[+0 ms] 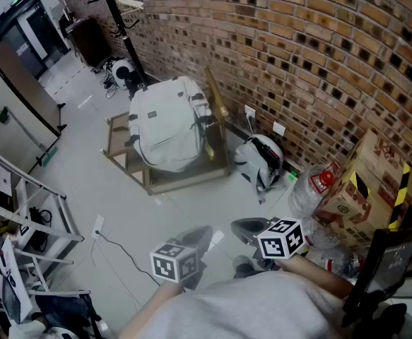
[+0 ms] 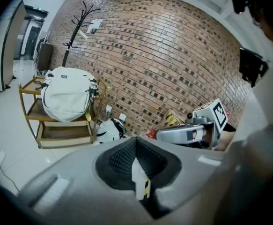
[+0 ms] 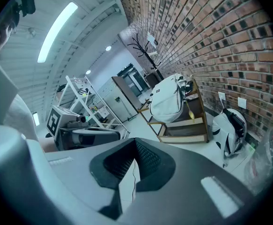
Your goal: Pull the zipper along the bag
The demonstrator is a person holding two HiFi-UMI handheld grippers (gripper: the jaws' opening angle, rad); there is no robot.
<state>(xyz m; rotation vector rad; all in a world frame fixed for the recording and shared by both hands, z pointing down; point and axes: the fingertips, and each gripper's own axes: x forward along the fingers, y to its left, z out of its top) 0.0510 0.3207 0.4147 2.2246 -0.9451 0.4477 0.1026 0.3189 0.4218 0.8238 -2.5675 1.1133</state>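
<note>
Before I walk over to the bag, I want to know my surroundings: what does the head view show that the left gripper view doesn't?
Only the head view shows the metal rack standing off to the left. Only the left gripper view shows the left gripper from behind, its jaws shut together with nothing between them. Both views show the white backpack resting on the wooden cart, the coat stand beyond it, and the brick wall behind them.
</note>
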